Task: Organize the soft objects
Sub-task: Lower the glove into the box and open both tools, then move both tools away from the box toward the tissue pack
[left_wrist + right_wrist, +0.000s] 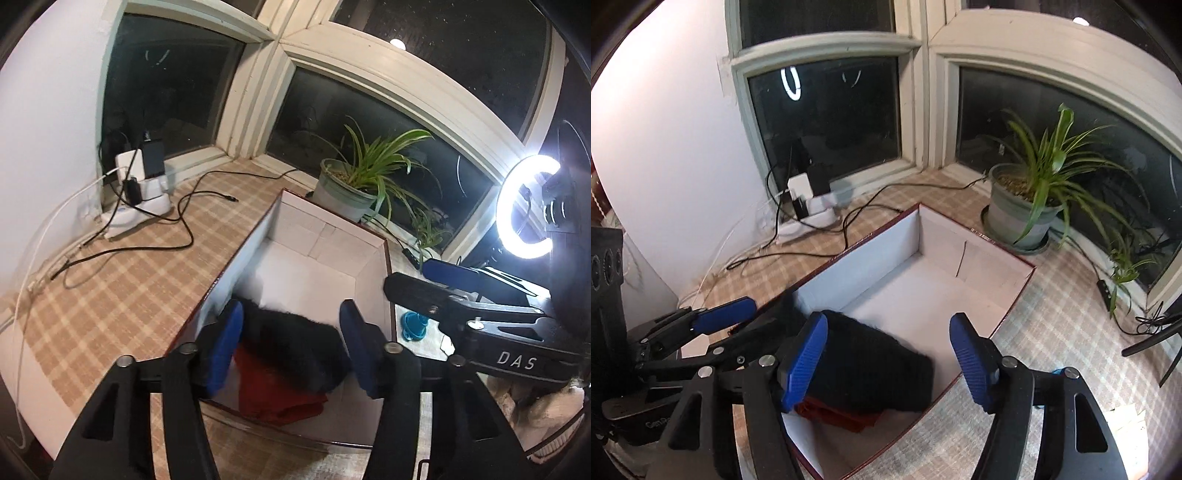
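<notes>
Item: black fuzzy cloth, lying on the red cloth at the near end of the box. Your left gripper and right gripper both gape above it, holding nothing; the cloth's long axis runs left-right.

You have the box mid-frame in the right wrist view. Two folded cloths sit in its near end, the upper cloth lying on the lower cloth. The potted plant stands right of the box's far corner. The charger block stands upper left, under the window.
</notes>
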The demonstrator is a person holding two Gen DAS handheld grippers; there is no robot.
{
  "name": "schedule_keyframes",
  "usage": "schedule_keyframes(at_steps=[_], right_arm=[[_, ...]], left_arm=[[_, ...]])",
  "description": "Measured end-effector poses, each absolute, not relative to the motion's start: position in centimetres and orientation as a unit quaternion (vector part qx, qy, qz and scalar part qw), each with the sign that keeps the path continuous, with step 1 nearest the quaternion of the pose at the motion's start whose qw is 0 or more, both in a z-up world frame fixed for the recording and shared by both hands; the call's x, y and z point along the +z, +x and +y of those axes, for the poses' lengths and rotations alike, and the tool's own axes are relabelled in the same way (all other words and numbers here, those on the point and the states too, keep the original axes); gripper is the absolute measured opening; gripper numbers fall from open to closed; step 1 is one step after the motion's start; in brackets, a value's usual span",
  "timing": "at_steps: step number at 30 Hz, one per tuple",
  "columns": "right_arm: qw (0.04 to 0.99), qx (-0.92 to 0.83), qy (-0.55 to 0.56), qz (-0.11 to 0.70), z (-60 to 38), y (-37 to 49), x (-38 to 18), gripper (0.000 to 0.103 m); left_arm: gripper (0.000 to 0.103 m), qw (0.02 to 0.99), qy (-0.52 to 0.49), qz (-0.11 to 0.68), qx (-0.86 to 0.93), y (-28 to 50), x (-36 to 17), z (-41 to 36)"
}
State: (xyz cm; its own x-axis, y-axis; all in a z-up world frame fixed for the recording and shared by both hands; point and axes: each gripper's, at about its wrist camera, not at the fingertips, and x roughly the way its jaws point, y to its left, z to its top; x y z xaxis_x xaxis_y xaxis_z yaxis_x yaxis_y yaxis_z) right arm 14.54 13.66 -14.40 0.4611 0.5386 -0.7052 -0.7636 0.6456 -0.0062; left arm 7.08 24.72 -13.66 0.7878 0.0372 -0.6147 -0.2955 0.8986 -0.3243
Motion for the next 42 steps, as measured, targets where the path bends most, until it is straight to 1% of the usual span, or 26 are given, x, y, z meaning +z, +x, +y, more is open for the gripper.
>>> schedule_keyframes(at_steps=[2, 11, 22, 34, 40, 42], right_arm=[[0.838, 0.387, -0.163, 0.348, 13.5, 14.6, -14.3, 0.066], [0.847, 0.368, -0.144, 0.355, 11.3, 14.8, -14.4, 0.066], [0.864, 0.343, -0.083, 0.360, 5.2, 15.5, -13.8, 0.066], [0.880, 0.306, -0.035, 0.362, -5.4, 16.5, -14.6, 0.066], [0.878, 0.275, -0.024, 0.390, -11.5, 18.3, -15.1, 0.066], [0.873, 0.269, -0.014, 0.407, -13.7, 19.2, -15.5, 0.066]], left_arm=[[0.059, 0.921, -0.208, 0.316, 0.094, 7.1, -13.7, 24.9], [0.059, 0.919, -0.211, 0.317, 0.098, 6.2, -13.8, 24.7], [0.059, 0.921, -0.211, 0.317, 0.083, 6.2, -13.7, 22.3], [0.059, 0.921, -0.215, 0.323, 0.041, 6.5, -13.3, 17.7], [0.059, 0.916, -0.218, 0.337, 0.015, 7.1, -13.8, 14.4], [0.061, 0.912, -0.220, 0.345, 0.006, 7.5, -14.2, 13.3]])
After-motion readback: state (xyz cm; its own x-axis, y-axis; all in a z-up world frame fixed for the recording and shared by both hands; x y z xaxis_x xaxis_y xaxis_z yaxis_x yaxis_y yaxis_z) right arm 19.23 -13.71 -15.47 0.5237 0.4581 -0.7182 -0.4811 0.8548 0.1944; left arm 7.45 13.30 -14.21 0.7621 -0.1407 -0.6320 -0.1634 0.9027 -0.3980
